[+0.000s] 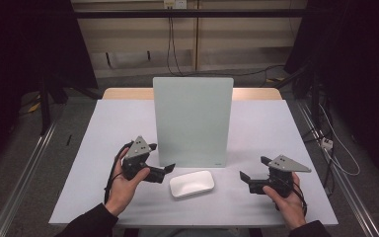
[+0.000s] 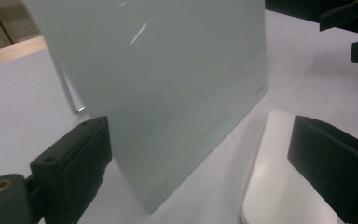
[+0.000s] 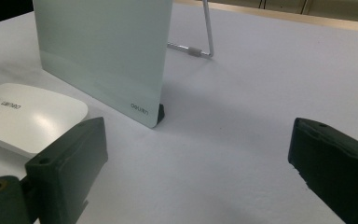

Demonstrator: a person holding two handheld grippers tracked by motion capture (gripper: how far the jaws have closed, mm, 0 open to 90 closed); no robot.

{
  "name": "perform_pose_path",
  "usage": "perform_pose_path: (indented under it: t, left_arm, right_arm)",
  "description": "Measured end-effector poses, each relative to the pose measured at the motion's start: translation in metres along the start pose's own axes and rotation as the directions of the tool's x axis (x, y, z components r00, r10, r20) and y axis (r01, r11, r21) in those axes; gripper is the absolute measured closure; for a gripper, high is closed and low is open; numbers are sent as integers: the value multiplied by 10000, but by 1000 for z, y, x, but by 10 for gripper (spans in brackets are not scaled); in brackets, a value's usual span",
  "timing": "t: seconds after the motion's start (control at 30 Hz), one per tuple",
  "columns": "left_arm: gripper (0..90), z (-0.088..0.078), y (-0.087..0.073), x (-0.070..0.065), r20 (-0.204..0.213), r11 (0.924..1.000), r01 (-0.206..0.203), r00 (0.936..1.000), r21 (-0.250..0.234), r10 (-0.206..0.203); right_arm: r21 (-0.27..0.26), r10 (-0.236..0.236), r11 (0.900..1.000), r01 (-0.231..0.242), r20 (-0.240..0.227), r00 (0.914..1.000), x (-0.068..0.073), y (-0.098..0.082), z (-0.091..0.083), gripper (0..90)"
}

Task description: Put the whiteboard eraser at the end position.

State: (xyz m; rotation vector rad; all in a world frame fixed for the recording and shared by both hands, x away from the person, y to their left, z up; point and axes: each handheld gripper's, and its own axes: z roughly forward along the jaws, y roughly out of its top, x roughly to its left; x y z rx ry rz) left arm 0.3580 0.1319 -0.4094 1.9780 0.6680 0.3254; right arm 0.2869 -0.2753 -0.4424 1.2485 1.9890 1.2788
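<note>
Board smooth frosted glass (metal wire stand); eraser glossy white plastic; table matt.

Pale green board stands tilted back on a wire prop at table centre; flat white rounded box lies just before its lower edge.

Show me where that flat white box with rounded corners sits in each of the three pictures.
High view: the white box lies low centre, just before the pale glass board.
Left gripper view: bottom right, partly behind the right-hand jaw.
Right gripper view: left edge, above the left-hand jaw.
Shared landmark: the board's lower corner with the small logo.
</note>
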Motion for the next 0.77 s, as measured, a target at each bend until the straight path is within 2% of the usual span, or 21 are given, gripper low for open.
perform_pose_path:
  t: [0.1, 0.23, 0.33, 0.37, 0.43, 0.57, 0.63, 0.67, 0.7, 0.77]
  left_arm:
    - [61, -9, -6, 1, -313, 9999, 125, 9994, 30, -124]
    - [60, -21, -14, 3, -509, 9997, 206, 9985, -135, -213]
    - [59, -27, -20, 5, -823, 9997, 154, 9965, -183, -169]
    - [55, -29, -22, 6, -789, 9997, 207, 9966, -145, -218]
    - [55, -33, -28, 8, -726, 9981, 551, 9957, -290, -570]
    - [54, -38, -34, 12, -1135, 9955, 770, 9901, -555, -829]
    - [54, -39, -35, 12, -921, 9920, 1062, 9894, -677, -1122]
    - [54, -40, -36, 12, -935, 9916, 1069, 9891, -732, -1136]
    - [54, -41, -35, 13, -960, 9936, 889, 9908, -702, -955]
    - [54, -41, -36, 12, -919, 9922, 1004, 9900, -734, -1070]
  right_arm:
    - [-5, -12, 10000, 12, 23, 10000, 0, 0, 0, 44]
    - [17, 17, 10000, -18, 68, 10000, 0, 0, -1, 44]
    - [4, 15, 10000, -15, 102, 9999, 0, -1, -1, 45]
    - [-3, 14, 10000, -14, 124, 9999, 0, -1, -1, 44]
    - [-1, 18, 10000, -18, 161, 9999, -1, -1, -2, 45]
    - [12, 47, 10000, -47, 196, 9998, -1, -1, -2, 45]
    - [4, 51, 10000, -51, 210, 9998, 0, -1, -3, 45]
    - [30, 86, 10000, -87, 209, 9997, 0, -2, -3, 45]
    - [57, 125, 9999, -126, 192, 9997, -1, -2, -2, 45]
    - [21, 100, 9999, -100, 230, 9997, -2, -2, -3, 44]
